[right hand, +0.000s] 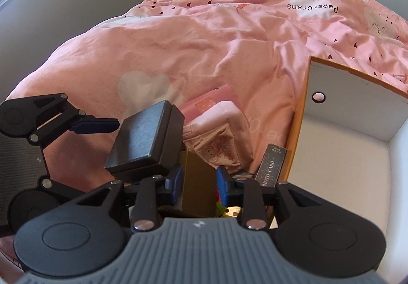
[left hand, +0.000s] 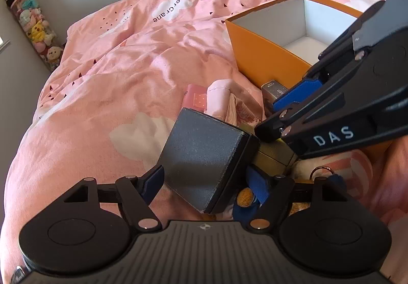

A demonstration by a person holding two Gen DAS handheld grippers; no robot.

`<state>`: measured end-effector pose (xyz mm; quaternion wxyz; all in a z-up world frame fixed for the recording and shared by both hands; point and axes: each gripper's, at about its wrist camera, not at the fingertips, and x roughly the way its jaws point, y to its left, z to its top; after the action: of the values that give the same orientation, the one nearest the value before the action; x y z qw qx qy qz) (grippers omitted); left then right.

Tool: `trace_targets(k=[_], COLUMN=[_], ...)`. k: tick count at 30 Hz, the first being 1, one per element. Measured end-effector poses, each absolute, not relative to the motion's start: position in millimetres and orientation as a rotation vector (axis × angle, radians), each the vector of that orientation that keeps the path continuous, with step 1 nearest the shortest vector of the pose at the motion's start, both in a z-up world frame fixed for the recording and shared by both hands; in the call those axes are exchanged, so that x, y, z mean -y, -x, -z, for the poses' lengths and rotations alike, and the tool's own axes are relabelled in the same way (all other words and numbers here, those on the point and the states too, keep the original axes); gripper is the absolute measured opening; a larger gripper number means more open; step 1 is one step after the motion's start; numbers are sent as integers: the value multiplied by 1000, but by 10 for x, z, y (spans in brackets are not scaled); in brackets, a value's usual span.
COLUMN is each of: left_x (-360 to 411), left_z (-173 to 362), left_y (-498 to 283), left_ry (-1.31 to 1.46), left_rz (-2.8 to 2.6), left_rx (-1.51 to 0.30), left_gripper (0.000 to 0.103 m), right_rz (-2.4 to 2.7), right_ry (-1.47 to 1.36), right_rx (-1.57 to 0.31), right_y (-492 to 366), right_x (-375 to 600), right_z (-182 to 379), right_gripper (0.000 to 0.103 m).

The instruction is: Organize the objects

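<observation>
your left gripper [left hand: 204, 182] stands wide open around the tilted dark grey fabric-textured box [left hand: 204, 156], pads apart from it; your right gripper [right hand: 199, 182] is narrowed onto an olive-gold box [right hand: 197, 182] beside the open orange cardboard box [right hand: 344, 146].

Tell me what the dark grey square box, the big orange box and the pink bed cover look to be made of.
Dark grey square box: likely cloth-covered board, matt; a fine woven grain shows on its lid.
Big orange box: apparently cardboard, smooth orange outside, plain white inside, with thin stiff walls.
Pink bed cover: soft woven fabric, probably cotton; it creases freely and carries printed clouds.
</observation>
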<state>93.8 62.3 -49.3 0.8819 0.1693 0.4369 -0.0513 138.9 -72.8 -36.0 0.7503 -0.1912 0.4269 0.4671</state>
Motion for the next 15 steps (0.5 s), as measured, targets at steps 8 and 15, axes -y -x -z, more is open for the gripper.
trace_targets(k=[8,15], left_x=[-632,-519], left_z=[352,425], left_y=[-888,-895], left_ry=[-354,-480], left_rz=[70,74], left_rx=[-837,-792], left_gripper=[66,54], right_rz=[-1042,-1074], right_ry=[464,435], right_rx=[-931,-948], right_y=[-1386,-1452], right_x=[661,533], right_z=[347,354], right_gripper=[30,30])
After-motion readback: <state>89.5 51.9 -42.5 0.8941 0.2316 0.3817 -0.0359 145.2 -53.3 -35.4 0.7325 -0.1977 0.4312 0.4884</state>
